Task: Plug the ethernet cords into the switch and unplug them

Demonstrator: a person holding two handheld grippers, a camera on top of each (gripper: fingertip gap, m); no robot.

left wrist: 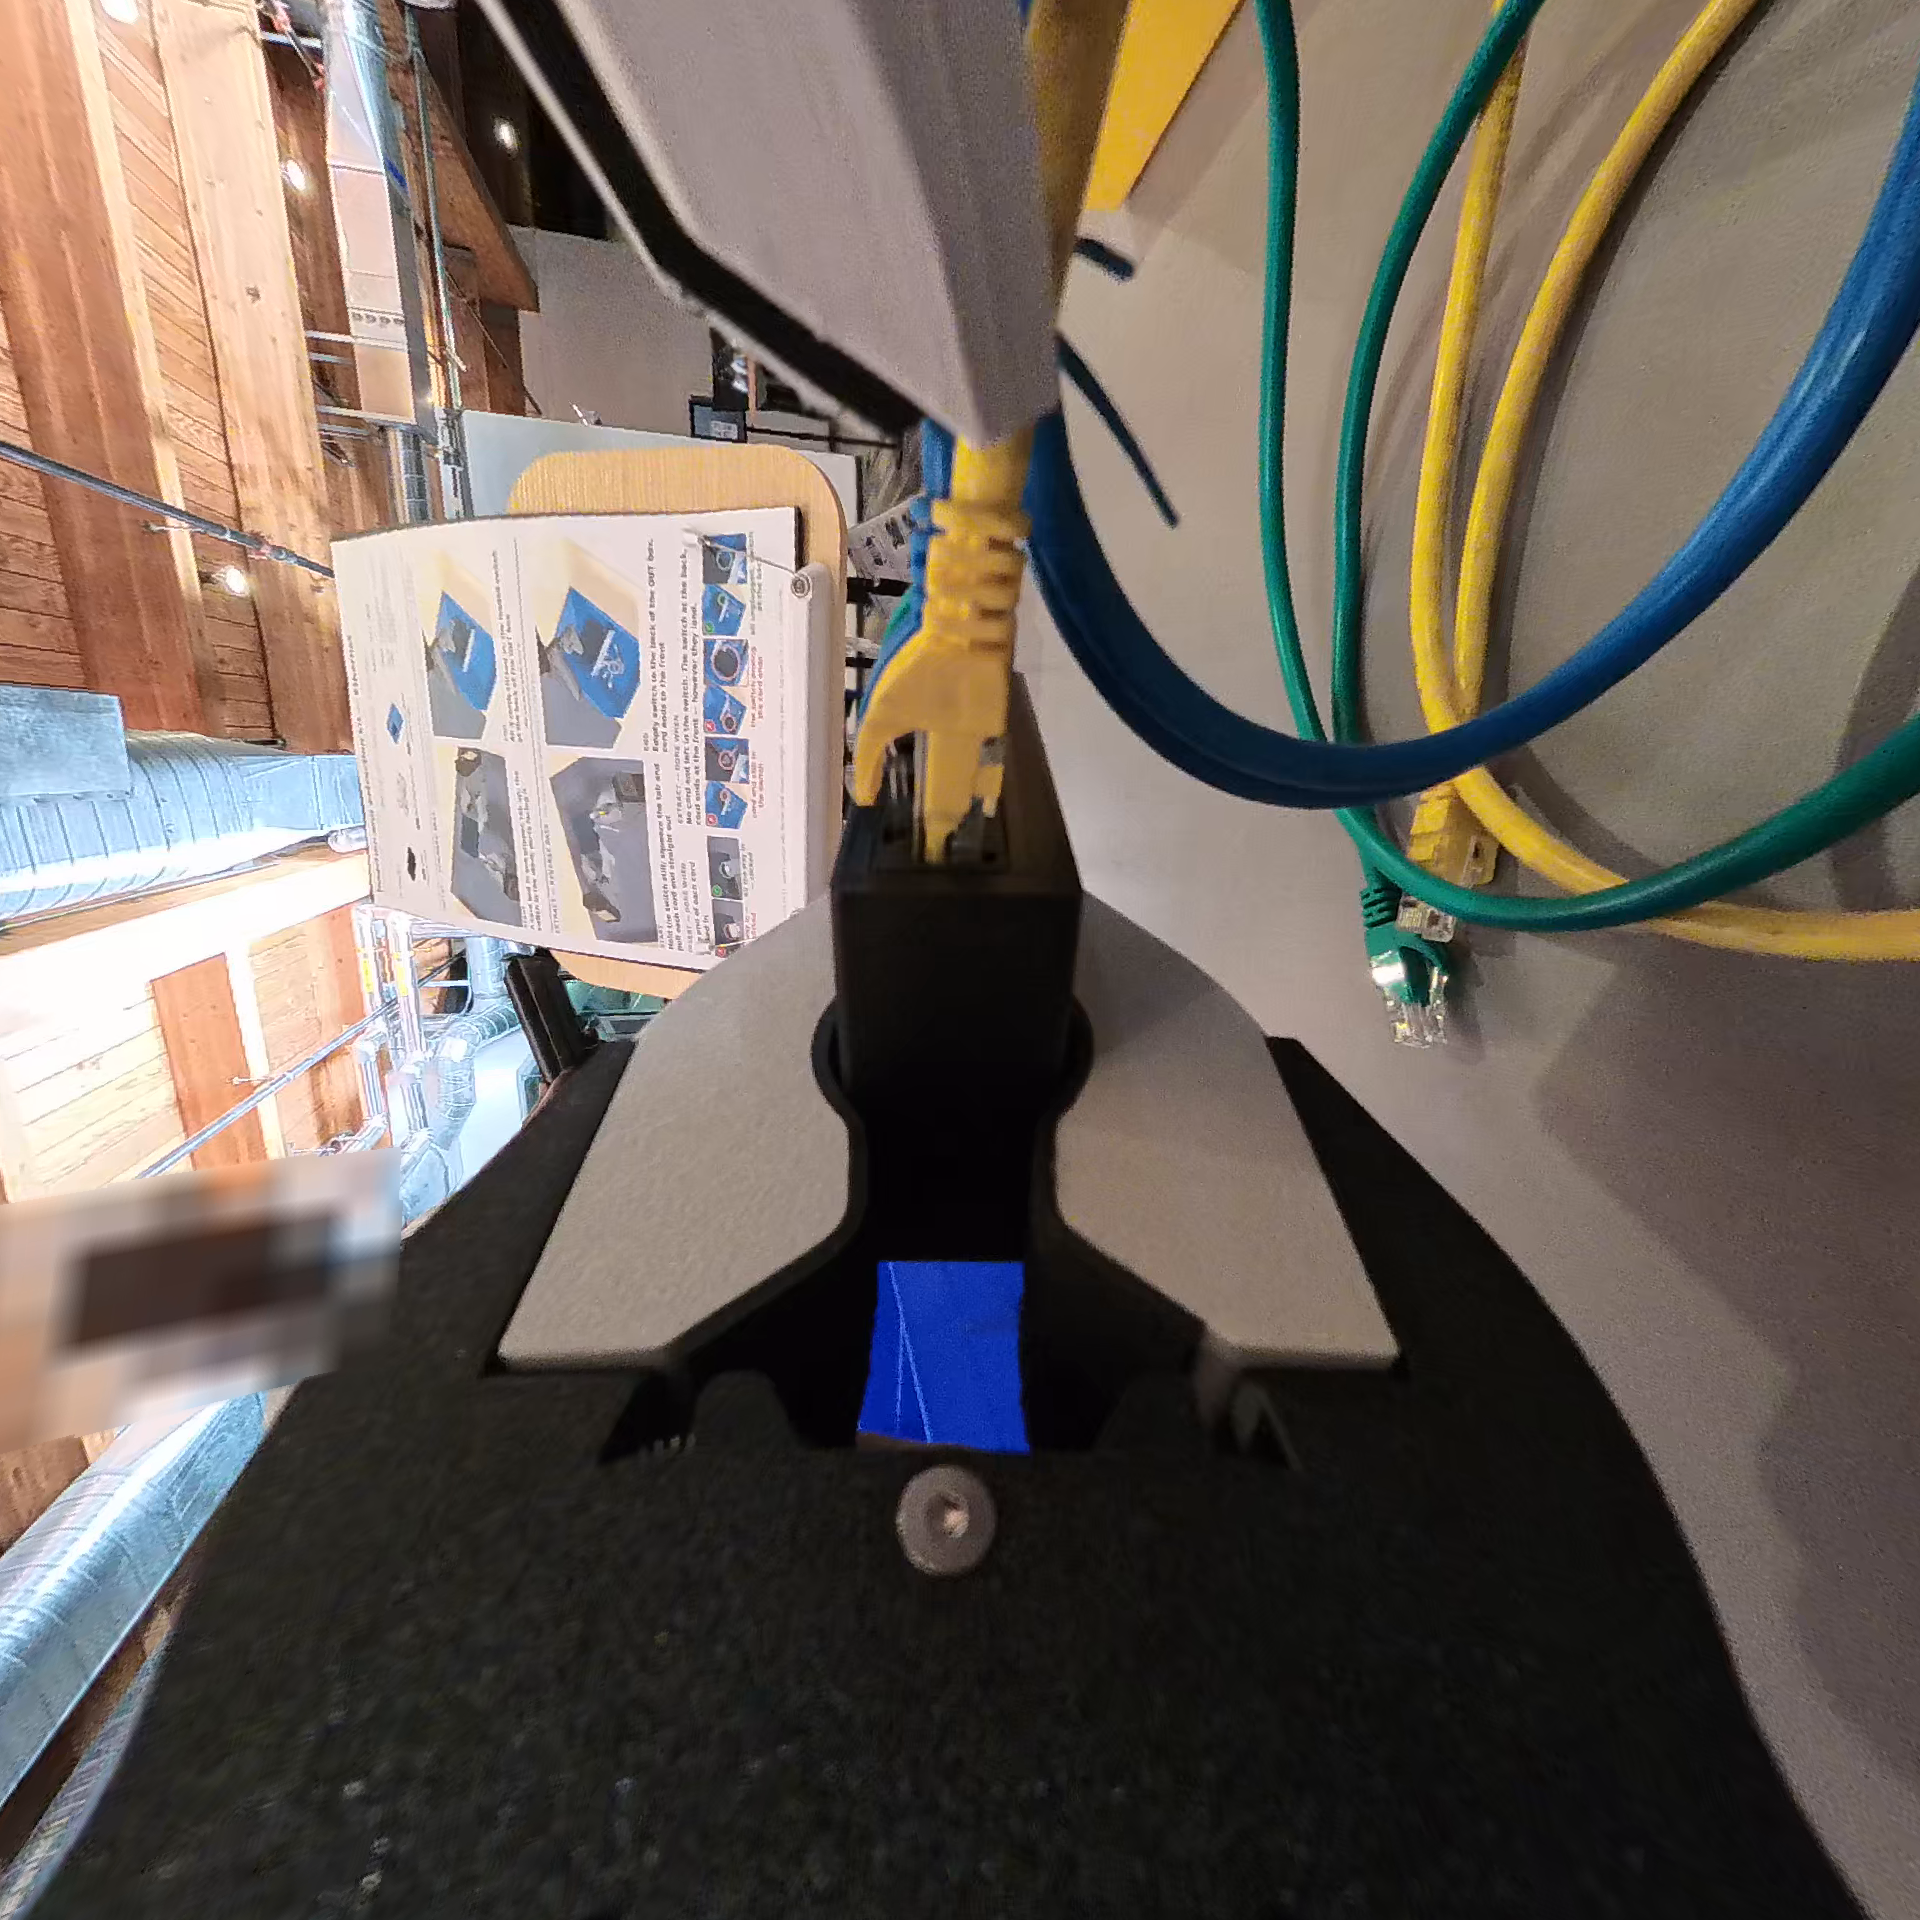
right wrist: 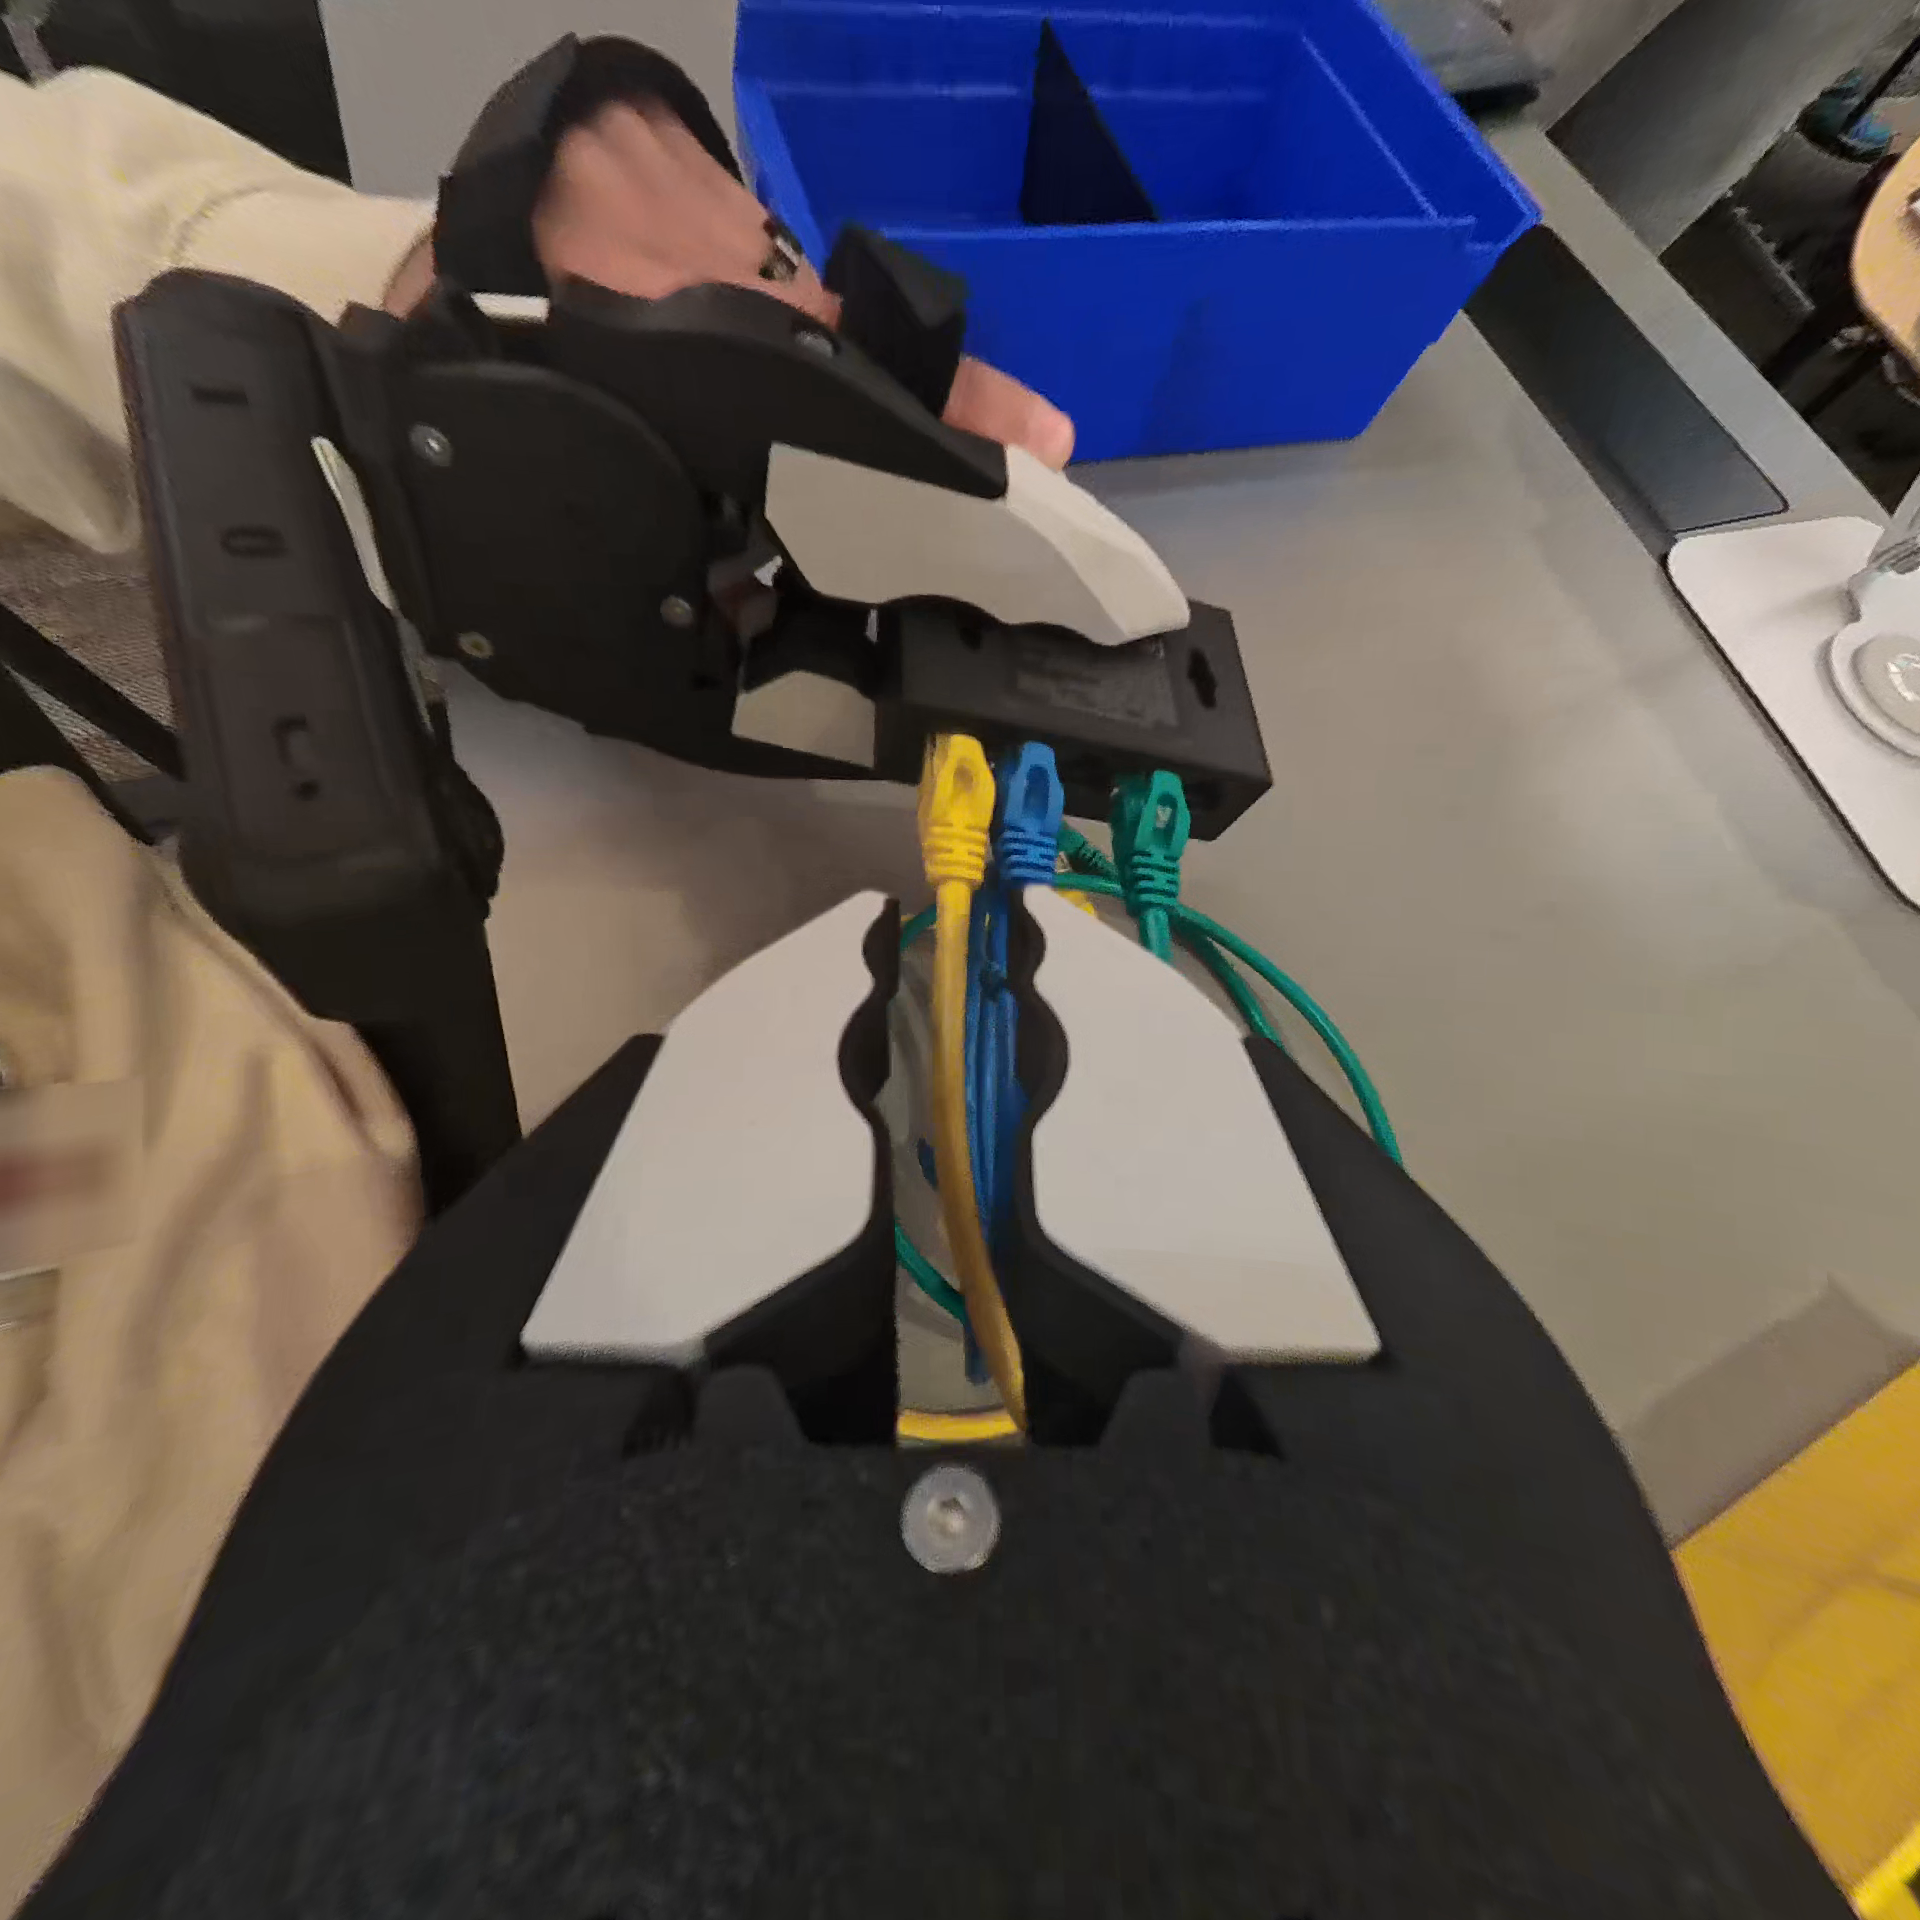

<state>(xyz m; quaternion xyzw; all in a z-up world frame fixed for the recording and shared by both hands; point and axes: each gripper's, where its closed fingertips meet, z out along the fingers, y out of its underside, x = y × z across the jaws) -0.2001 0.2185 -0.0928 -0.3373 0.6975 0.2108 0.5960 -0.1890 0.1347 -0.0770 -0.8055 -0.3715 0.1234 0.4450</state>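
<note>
A: Smooth grey tabletop [right wrist: 1507, 883], timber-clad walls and silver ducting behind it in the left wrist view. A blue plastic bin with dividers [right wrist: 1226, 312] sits at the far edge, and a printed instruction sheet on a stand [left wrist: 582, 727] is off to one side.

B: Where is the small black plastic network switch [right wrist: 1081, 691]?

A: Lifted off the table, clamped in the left gripper [left wrist: 951, 997]; its grey fingers [right wrist: 977, 551] press on the top and underside of the box near one end. In its own camera the black body fills the gap between the two pads.

B: And the cords?

A: Three are plugged into the front ports side by side: a yellow ethernet cord [right wrist: 951, 821] nearest the left gripper, a blue ethernet cord [right wrist: 1029, 821] next to it, and a green ethernet cord [right wrist: 1148, 842] one port over. Their slack loops lie on the table, with loose green and yellow plug ends [left wrist: 1423, 914] resting there.

B: The right gripper [right wrist: 951, 935]?

A: Just below the plugs, jaws narrowly parted. The yellow and blue cords run down through the gap; I cannot tell whether the pads pinch them.
</note>
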